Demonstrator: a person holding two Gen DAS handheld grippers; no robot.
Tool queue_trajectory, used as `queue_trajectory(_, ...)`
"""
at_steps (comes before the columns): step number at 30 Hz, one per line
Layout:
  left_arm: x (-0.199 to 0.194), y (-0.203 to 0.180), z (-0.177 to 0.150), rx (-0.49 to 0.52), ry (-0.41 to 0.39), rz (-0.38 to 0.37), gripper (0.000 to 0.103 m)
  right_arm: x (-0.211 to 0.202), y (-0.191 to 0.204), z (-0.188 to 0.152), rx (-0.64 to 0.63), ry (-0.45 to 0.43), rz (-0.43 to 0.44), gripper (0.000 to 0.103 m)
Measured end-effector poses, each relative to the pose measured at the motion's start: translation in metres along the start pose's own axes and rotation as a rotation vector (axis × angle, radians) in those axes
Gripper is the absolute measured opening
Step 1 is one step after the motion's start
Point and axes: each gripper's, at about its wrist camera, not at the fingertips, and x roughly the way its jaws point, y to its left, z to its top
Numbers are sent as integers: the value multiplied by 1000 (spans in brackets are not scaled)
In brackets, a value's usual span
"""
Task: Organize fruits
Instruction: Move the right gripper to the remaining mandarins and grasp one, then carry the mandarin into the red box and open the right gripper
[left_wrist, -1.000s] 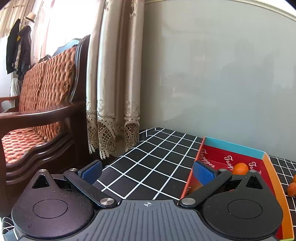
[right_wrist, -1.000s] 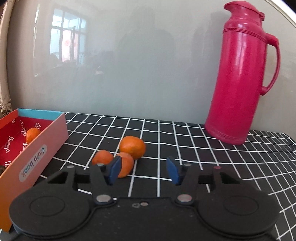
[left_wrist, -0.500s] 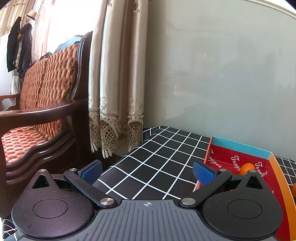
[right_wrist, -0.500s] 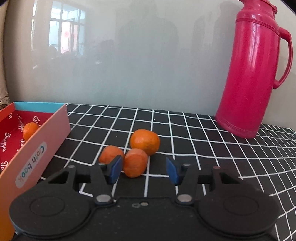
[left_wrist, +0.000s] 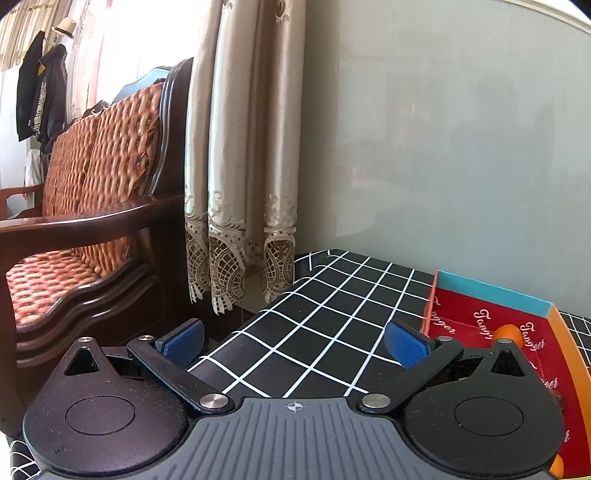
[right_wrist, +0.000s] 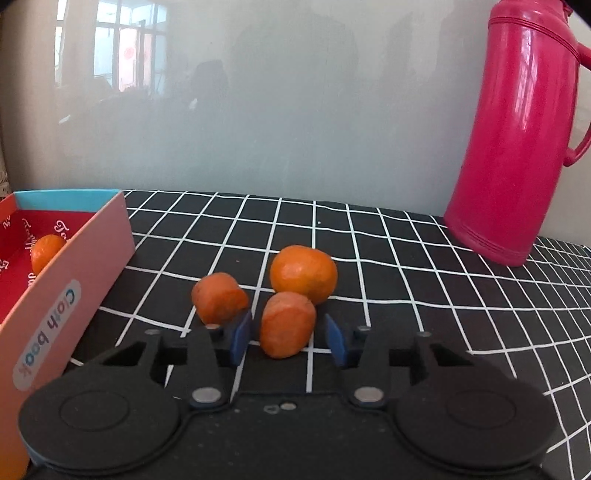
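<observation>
Your right gripper (right_wrist: 288, 338) sits low over the black grid tablecloth (right_wrist: 406, 295) with the nearest tangerine (right_wrist: 286, 325) between its blue pads (right_wrist: 242, 336); the jaws have just been closing in on it, but a sliver of cloth shows on each side of the fruit, so the pads are not pressing on it. Two more tangerines lie with it: a second one (right_wrist: 219, 297) just to the left, behind the left pad, and a larger third one (right_wrist: 303, 273) touching the near one from behind. The open box (right_wrist: 74, 273) with the red inside stands at the left of the cloth, well clear of the cluster, and one tangerine in the box (right_wrist: 46, 251) rests on its floor. A pink thermos (right_wrist: 517, 140) stands upright at the far right. Your left gripper (left_wrist: 295, 338) hangs over the cloth's left end with its jaws spread wide and nothing between them, the box just to its right.
</observation>
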Motion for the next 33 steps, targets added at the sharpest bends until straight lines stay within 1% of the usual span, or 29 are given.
queue_trajectory(1,0,1,0,-3,-1,1,103,0,0,0,-1,0,1,38)
queue_trajectory(3,0,3,0,1,2,2,103,-1,1,-1,8,4,14,30)
queue_trajectory(4,1,3,0,2,5,3,103,-1,1,-1,11,5,16,29)
queue_trajectory(9,0,7,-1,4,14,8,103,-3,4,-1,7,5,20,28)
queue_trajectory(20,-5,10,-1,11,20,0,103,-32,12,5,-7,-43,41,28)
queue_trajectory(28,-14,11,0,28,18,-9,103,-68,7,12,-20,-97,44,28)
queue_trajectory(33,-23,11,0,50,16,-20,103,-90,10,14,-35,-133,63,28)
